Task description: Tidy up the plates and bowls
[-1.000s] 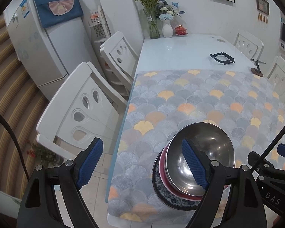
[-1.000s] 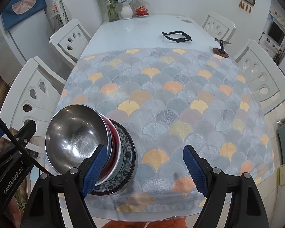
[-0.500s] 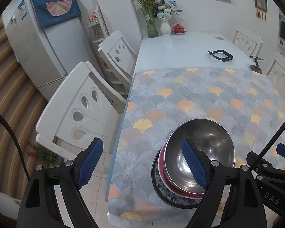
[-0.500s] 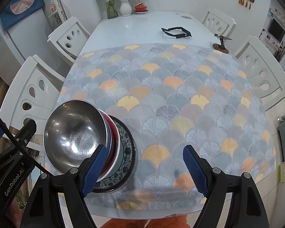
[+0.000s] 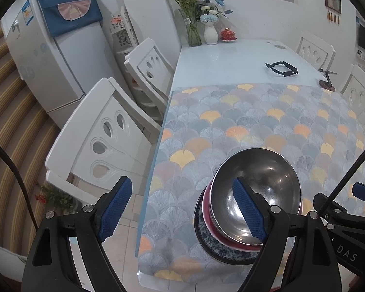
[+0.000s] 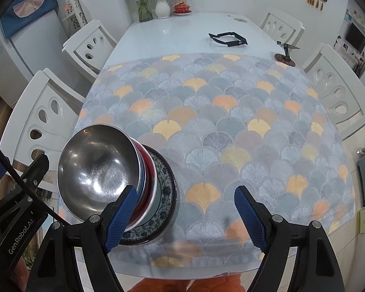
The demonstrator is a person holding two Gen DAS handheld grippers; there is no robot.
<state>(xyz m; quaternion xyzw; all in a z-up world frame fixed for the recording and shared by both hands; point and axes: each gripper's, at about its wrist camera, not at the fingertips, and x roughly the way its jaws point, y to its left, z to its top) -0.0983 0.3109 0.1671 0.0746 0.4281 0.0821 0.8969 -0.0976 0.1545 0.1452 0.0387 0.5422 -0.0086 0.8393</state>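
Observation:
A steel bowl (image 5: 260,187) sits on top of a stack: under it a red bowl (image 5: 208,209), and at the bottom a blue-patterned plate (image 5: 204,233). The stack stands near the front left corner of the table. In the right wrist view the steel bowl (image 6: 95,170), red bowl (image 6: 149,168) and plate (image 6: 166,189) show at the lower left. My left gripper (image 5: 182,211) is open and empty, held above the stack's left side. My right gripper (image 6: 186,216) is open and empty, above the cloth just right of the stack.
A fan-patterned cloth (image 6: 219,126) covers the near half of the white table (image 6: 177,34). A black frame (image 6: 227,39), a small stand (image 6: 286,54), flower vases (image 6: 161,7) and a red lidded cup (image 6: 181,7) sit at the far end. White chairs (image 5: 104,141) line both sides; a fridge (image 5: 51,56) stands left.
Both grippers have drawn back and up a little from the stack, so the table looks slightly farther away. The stack has not moved. Both stay open.

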